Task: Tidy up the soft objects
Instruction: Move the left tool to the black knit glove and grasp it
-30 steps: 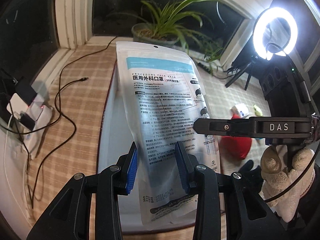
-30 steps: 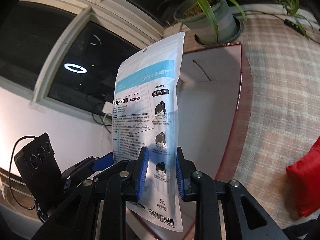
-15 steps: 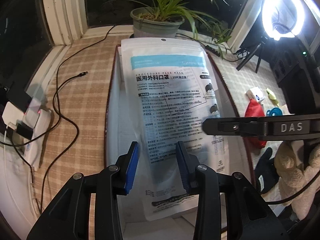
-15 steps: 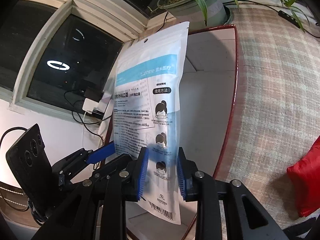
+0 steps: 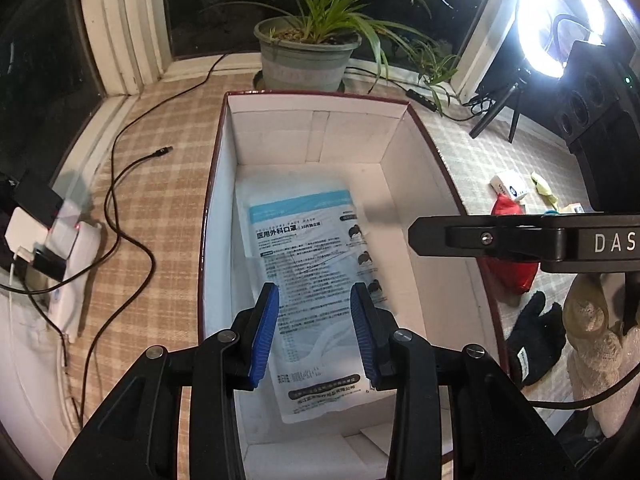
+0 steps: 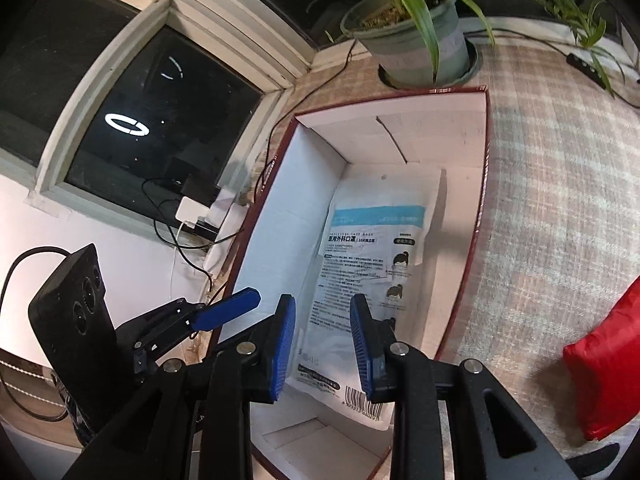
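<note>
Mask packet flat on the floor of the white box, printed side up, hang-hole end toward the plant pot beyond the box's far wall. Left gripper above the box, jaws parted, nothing between the pads, packet below them. Right gripper likewise above the box, parted and empty. Red cushion outside the box.

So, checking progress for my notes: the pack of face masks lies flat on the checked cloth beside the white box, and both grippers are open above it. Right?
Not quite. The pack of face masks lies flat inside the white box, on its floor, as the left wrist view shows. Both the left gripper and right gripper are open above it.
</note>
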The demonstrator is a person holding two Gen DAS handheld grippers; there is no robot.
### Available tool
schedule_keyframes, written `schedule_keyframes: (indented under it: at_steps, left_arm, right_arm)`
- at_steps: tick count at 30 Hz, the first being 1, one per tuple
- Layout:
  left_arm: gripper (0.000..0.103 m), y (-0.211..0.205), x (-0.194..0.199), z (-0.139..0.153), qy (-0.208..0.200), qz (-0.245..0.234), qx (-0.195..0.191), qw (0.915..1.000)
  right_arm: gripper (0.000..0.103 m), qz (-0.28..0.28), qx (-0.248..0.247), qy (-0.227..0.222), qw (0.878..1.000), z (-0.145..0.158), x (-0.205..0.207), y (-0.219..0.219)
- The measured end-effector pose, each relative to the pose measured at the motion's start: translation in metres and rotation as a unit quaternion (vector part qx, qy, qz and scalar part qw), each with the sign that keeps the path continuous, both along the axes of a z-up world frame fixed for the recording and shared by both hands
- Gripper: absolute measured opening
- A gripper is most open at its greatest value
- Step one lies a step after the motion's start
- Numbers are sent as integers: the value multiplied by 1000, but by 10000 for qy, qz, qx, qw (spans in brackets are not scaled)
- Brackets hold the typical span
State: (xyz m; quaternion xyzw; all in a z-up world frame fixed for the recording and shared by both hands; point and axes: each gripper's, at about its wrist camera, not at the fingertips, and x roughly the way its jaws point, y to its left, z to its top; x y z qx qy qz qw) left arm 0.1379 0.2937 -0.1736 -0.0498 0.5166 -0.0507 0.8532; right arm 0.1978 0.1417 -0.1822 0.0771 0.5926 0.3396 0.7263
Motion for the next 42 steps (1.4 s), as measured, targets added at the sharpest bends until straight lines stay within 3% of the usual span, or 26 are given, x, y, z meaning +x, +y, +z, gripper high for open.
schedule_keyframes:
  at_steps: [8,12,15,19,23,30,42]
  left_arm:
    - [35,-8,-11,15,-194,49,-51,9998]
    - [36,-20,-19,23,-297,51,-67,9995]
    - [36,-32,-26,30,-405,51,-123,9991]
    - [49,-51,-37,40,-526,55,-265,9982]
    - [50,-75,-50,46,-607,52,-428,9972]
    - [51,-124,-75,37,-528,-42,-794,9954]
    - [50,-189,-101,-28,157,46,-1311,9912]
  right_arm:
    - [39,10,42,-346,9994,24,-10,-33]
    - [42,-15,72,-481,9988,37,-14,-61]
    - [49,-105,66,-619,9980,47,-16,-89]
    - [58,-187,135,-710,9972,56,-21,-128]
    - [62,-205,74,-816,9964,61,-28,-167]
    - [62,-257,-187,-610,9976,46,-44,-250]
    - [62,-305,-259,326,9987,-16,-72,-340]
